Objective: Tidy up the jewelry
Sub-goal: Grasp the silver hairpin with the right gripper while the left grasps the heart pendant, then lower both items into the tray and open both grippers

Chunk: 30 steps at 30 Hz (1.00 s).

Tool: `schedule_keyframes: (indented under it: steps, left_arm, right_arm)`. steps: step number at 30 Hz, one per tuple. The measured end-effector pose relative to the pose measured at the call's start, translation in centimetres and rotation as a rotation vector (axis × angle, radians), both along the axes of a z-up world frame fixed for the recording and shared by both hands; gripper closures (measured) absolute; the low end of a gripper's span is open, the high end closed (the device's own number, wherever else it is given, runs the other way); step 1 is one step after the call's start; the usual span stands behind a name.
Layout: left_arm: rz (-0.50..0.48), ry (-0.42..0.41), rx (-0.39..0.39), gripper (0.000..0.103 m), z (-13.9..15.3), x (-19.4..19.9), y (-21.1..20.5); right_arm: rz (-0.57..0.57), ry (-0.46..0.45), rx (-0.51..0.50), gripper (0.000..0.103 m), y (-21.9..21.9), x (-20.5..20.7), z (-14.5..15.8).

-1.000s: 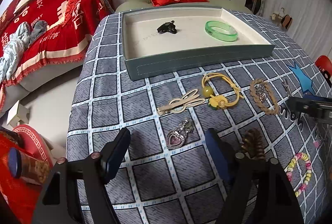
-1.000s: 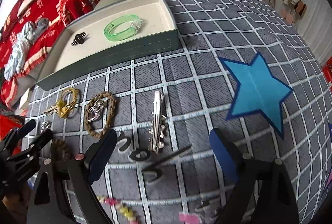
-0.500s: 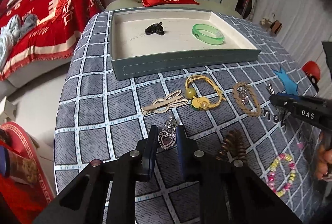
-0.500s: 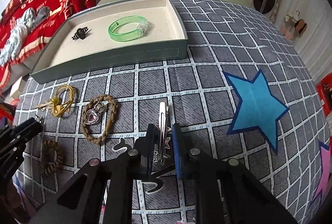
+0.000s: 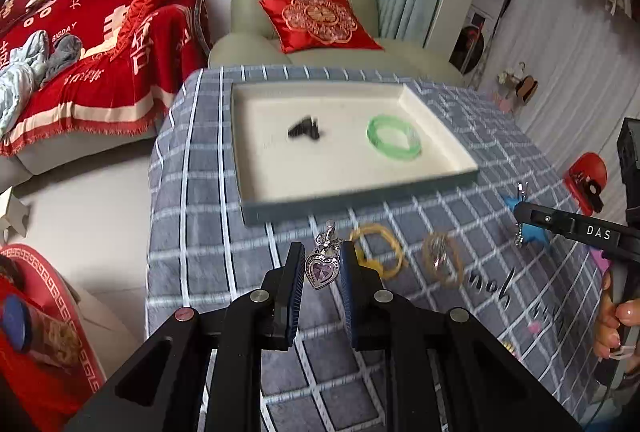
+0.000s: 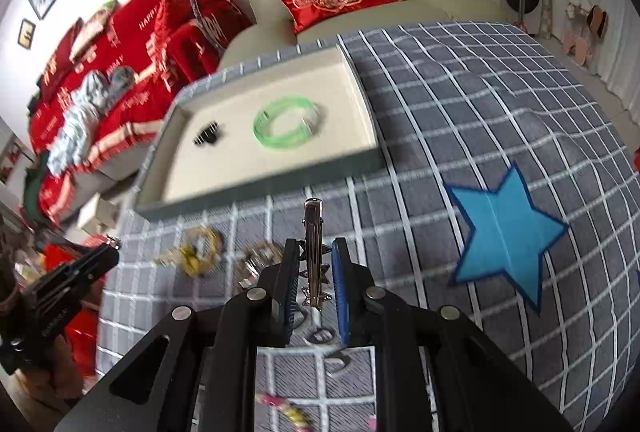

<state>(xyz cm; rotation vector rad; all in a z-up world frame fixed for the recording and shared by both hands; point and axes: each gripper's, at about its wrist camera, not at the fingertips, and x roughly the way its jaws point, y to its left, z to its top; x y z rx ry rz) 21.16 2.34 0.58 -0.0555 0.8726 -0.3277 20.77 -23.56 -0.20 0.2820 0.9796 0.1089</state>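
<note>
My left gripper [image 5: 321,264] is shut on a silver heart pendant with a purple stone [image 5: 322,268], held up off the checked cloth. My right gripper [image 6: 315,264] is shut on a silver hair clip with star shapes [image 6: 313,252], also lifted above the cloth. Beyond both stands the grey jewelry tray [image 5: 360,192] [image 6: 260,188] with a cream lining; a green bangle [image 5: 394,137] [image 6: 286,126] and a small black clip [image 5: 305,128] [image 6: 206,135] lie in it. The right gripper [image 5: 520,210] with its clip shows at the right in the left wrist view.
On the cloth before the tray lie a yellow hair tie [image 5: 376,250] [image 6: 198,252] and a brown braided ring [image 5: 442,262] [image 6: 258,260]. A blue star patch [image 6: 504,232] marks the cloth at right. An armchair with a red cushion [image 5: 320,20] stands behind the table.
Both grippers went from wide open to shut, the left on the heart pendant, the right on the hair clip. Both then rose, lifting the pieces off the cloth.
</note>
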Motion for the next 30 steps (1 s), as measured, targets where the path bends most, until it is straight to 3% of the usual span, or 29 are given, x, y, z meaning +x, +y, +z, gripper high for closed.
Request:
schedule_keyframes:
  steps: [8,13,17,23,30]
  left_arm:
    - [0.019,-0.066,-0.014,0.069,4.5,4.9,0.3]
    - [0.032,-0.053,-0.015,0.069,5.0,9.9,-0.6]
    - [0.039,-0.013,0.016,0.069,2.9,12.7,-1.8]
    - [0.025,0.079,0.059,0.069,-1.7,13.9,-2.9]
    - [0.03,0.118,0.089,0.069,-4.1,14.7,-3.7]
  right_arm:
    - [0.061,-0.002,0.038,0.085,1.3,5.4,2.4]
    - [0.115,0.042,0.073,0.085,3.5,9.7,1.8]
    - [0.145,0.097,0.089,0.085,5.4,12.7,-0.2]
    - [0.188,0.176,0.096,0.085,7.3,14.6,-3.7]
    - [0.176,0.206,0.046,0.085,6.9,16.2,-6.0]
